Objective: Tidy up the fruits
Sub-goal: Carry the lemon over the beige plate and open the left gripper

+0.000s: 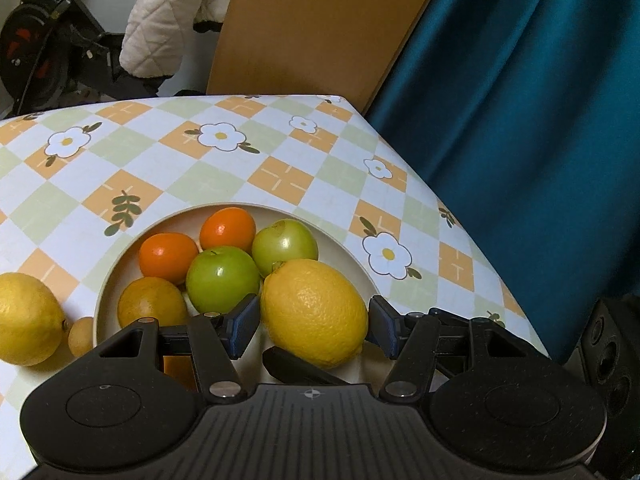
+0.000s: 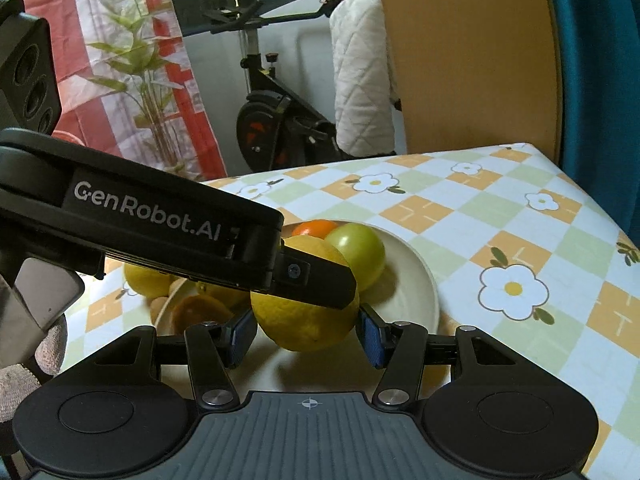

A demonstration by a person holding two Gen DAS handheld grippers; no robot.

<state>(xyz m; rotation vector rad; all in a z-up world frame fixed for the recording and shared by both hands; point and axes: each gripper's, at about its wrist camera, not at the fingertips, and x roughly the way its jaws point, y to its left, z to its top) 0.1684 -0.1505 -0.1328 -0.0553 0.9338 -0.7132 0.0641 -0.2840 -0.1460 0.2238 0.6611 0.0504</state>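
Left wrist view: the left gripper [image 1: 314, 326], black with blue pads, fills the bottom of the frame, its fingers spread apart on either side of a large yellow lemon [image 1: 314, 312] without visibly touching it. That lemon sits at the near edge of a round cream plate [image 1: 344, 248] on a checked floral tablecloth [image 1: 224, 168]. Behind it in the plate lie two green apples [image 1: 222, 278], two small oranges [image 1: 168, 256] and a dull orange fruit [image 1: 150, 306]. At lower left, off the plate, rests a second yellow lemon [image 1: 26, 318].

Right wrist view: the right gripper [image 2: 308, 334] at the bottom has its fingers parted around the same large lemon [image 2: 304, 320]. The left gripper's black body [image 2: 140, 224] crosses from the left, lying over the lemon's top. A green apple [image 2: 358, 250] shows behind it.
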